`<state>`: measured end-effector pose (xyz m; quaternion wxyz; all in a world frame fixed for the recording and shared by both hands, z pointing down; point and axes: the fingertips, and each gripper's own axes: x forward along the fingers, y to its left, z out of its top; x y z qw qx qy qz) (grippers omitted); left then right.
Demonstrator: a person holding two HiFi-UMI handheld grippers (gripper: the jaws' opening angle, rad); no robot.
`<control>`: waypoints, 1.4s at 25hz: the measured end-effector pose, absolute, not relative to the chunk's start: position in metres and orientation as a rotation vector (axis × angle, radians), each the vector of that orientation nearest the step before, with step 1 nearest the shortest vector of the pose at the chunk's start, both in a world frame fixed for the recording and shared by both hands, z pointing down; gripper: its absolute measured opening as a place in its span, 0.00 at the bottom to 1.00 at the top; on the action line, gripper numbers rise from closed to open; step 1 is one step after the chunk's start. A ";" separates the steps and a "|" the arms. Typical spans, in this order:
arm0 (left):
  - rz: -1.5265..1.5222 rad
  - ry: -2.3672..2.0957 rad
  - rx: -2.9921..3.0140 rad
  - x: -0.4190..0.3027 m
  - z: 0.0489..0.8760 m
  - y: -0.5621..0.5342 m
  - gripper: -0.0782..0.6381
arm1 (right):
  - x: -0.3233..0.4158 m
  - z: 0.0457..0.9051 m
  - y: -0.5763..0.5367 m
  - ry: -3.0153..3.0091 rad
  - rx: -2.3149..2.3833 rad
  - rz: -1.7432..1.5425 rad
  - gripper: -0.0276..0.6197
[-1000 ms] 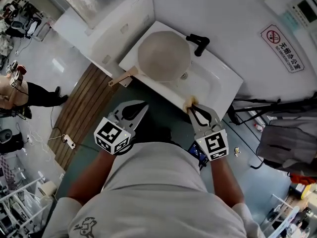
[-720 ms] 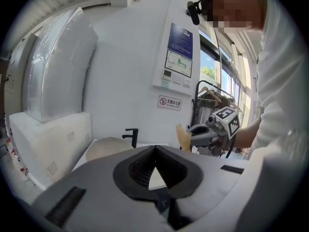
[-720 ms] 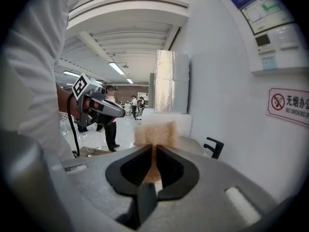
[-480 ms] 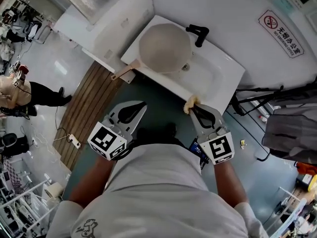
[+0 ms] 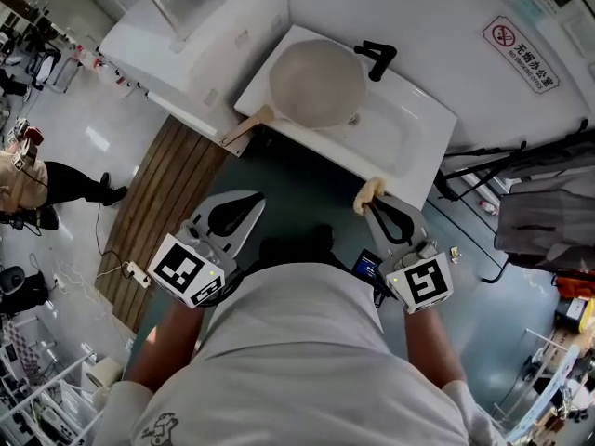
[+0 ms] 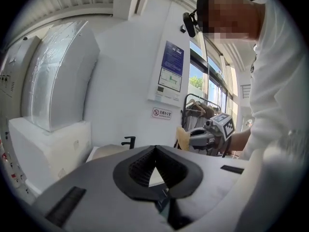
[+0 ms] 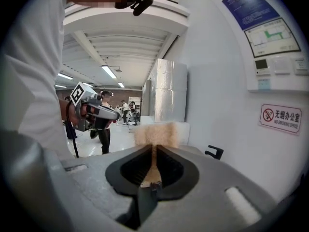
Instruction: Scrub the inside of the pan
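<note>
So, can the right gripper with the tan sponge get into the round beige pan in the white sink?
Likely yes: the pan sits open, with nothing between it and the right gripper.

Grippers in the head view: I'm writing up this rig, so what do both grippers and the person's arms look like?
The left gripper and right gripper match: pale grey tapered bodies, black ribbed jaw linings, and a white cube with black square markers at the rear. The person wears a light short-sleeved T-shirt.

Lab hall: standalone sink (image 5: 402, 130), no-smoking sign (image 5: 521, 54) (people (image 5: 56, 180) beyond).
</note>
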<state>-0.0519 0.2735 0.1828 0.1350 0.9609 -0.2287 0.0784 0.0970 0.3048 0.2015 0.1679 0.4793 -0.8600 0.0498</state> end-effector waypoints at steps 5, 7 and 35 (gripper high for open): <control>0.191 -0.653 2.812 -0.102 0.166 0.281 0.11 | 0.057 0.190 0.316 -2.440 1.375 0.118 0.09; 0.184 -0.651 2.819 -0.124 0.162 0.285 0.11 | 0.037 0.185 0.319 -2.447 1.382 0.115 0.09; 0.091 -0.556 2.848 -0.193 0.156 0.319 0.11 | -0.031 0.148 0.364 -2.410 1.524 0.071 0.09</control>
